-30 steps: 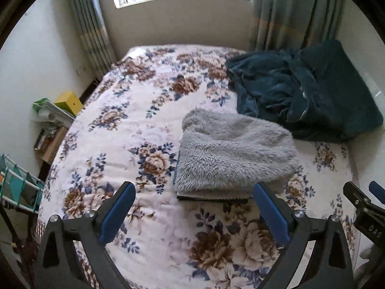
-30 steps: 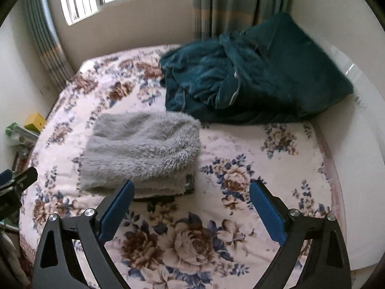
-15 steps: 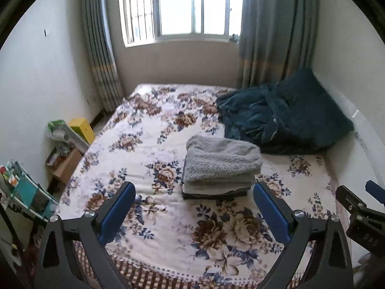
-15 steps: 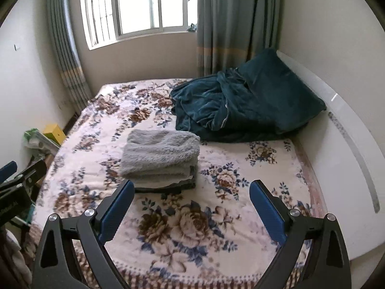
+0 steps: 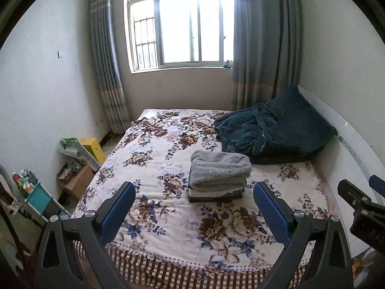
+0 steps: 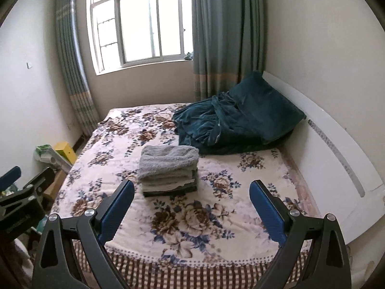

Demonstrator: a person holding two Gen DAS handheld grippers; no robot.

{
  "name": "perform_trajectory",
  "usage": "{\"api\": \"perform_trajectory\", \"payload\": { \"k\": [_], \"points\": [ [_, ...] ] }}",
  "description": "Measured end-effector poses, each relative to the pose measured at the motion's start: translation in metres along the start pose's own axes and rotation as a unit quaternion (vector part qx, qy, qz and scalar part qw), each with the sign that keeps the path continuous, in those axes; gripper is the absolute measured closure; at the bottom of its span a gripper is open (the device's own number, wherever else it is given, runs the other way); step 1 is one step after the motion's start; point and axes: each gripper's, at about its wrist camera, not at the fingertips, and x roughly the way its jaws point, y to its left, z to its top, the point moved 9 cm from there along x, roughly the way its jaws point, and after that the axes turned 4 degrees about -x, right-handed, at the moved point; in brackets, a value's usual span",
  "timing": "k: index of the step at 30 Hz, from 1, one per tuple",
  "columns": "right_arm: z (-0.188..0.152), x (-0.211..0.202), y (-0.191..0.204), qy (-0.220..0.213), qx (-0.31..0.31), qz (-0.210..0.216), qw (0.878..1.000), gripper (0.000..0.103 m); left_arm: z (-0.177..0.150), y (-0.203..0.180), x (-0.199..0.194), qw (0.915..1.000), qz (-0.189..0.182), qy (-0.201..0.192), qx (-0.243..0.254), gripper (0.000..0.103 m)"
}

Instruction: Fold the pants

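Both grippers, left gripper and right gripper, are hanging spread and empty, well back from the folded pants sitting on the bed.

The left wrist view looks from beyond the foot of the bed with the floral blanket, facing along it toward the bright barred window, its own blue-padded fingers framing the bottom. The right wrist view stands just beside it to the right, set back alike and turned slightly leftward. Both share the whole bed, the folded grey fleece stack at centre, and the crumpled dark teal blanket.
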Motion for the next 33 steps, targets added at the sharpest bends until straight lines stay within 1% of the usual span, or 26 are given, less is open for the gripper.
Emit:
{"api": "perform_trajectory", "payload": {
  "k": [2,4,5,7,9,12,15,19,20,21,27,33],
  "points": [
    [-0.004,-0.008,-0.001,0.003,-0.003,0.007,1.000,0.005,-0.004,-0.003,-0.003,1.0000,0.006,-0.001,0.000,0.003],
    [-0.007,-0.009,-0.002,0.009,-0.009,0.014,1.000,0.005,-0.006,-0.005,-0.002,1.0000,0.004,0.001,-0.004,0.002],
    [-0.008,-0.008,-0.002,0.010,-0.012,0.017,1.000,0.005,-0.007,-0.007,-0.001,1.0000,0.003,0.001,-0.009,0.000],
    [-0.006,0.000,-0.004,0.012,-0.015,0.022,1.000,0.004,-0.010,-0.008,0.004,0.9998,-0.003,0.006,-0.020,0.000],
    [-0.003,0.008,-0.008,0.009,-0.019,0.016,1.000,0.002,-0.009,-0.009,0.014,0.9996,-0.001,0.007,-0.026,0.000],
    [0.007,0.022,-0.013,-0.003,-0.022,0.005,1.000,0.002,-0.006,-0.006,0.019,0.9995,0.014,-0.003,-0.027,0.000],
    [0.015,0.041,-0.016,-0.007,-0.026,-0.005,1.000,0.002,-0.005,-0.005,0.035,0.9993,0.031,-0.005,-0.020,0.000],
    [0.021,0.071,-0.013,-0.011,-0.034,-0.011,0.999,0.002,-0.014,-0.005,0.058,0.9986,0.049,0.012,-0.014,0.000],
    [0.022,0.082,-0.012,-0.007,-0.037,-0.017,0.999,0.002,-0.017,-0.006,0.065,0.9985,0.051,0.016,-0.013,0.000],
    [0.022,0.091,-0.011,-0.004,-0.035,-0.014,0.999,0.002,-0.020,-0.005,0.070,0.9981,0.058,0.019,-0.013,0.000],
    [0.015,0.133,-0.006,0.023,-0.032,-0.015,0.999,0.002,-0.030,-0.006,0.095,0.9969,0.067,0.040,-0.009,0.000],
    [0.014,0.146,-0.003,0.028,-0.029,-0.011,0.999,0.002,-0.028,-0.007,0.103,0.9969,0.065,0.044,-0.009,0.000]
  ]
}}
